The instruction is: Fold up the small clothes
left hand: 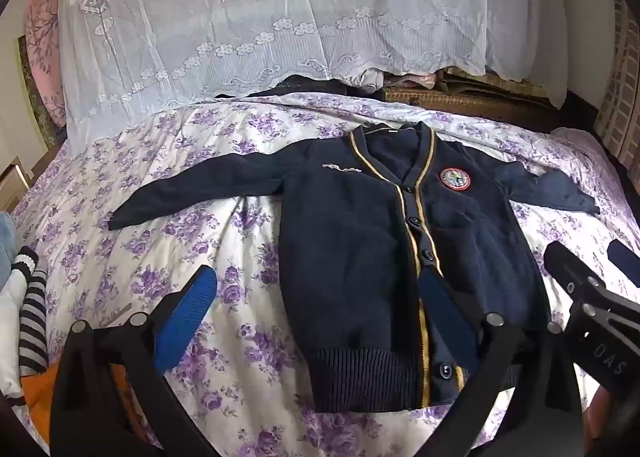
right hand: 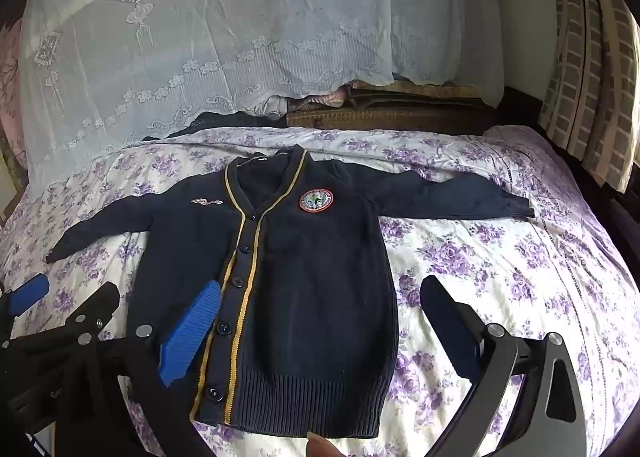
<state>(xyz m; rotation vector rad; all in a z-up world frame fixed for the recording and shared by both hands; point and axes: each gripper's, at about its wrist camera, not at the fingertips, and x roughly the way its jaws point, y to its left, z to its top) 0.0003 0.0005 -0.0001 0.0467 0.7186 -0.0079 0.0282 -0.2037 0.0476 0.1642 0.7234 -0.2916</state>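
A small navy cardigan (left hand: 352, 241) with gold trim, dark buttons and a round chest badge lies flat, face up, on the floral bedspread (left hand: 208, 185), both sleeves spread out. It also shows in the right wrist view (right hand: 312, 277). My left gripper (left hand: 316, 297) is open and empty, hovering over the cardigan's lower left half near the hem. My right gripper (right hand: 320, 309) is open and empty, above the lower right half. The right gripper's body shows at the right edge of the left wrist view (left hand: 592, 297); the left gripper's blue pad shows at the left edge of the right wrist view (right hand: 28, 293).
A white lace curtain (left hand: 248, 25) hangs behind the bed. A woven chest (left hand: 460, 105) stands at the bed's far edge. Striped and orange clothes (left hand: 32, 321) lie at the bed's left. A checked curtain (right hand: 588, 65) hangs at the right.
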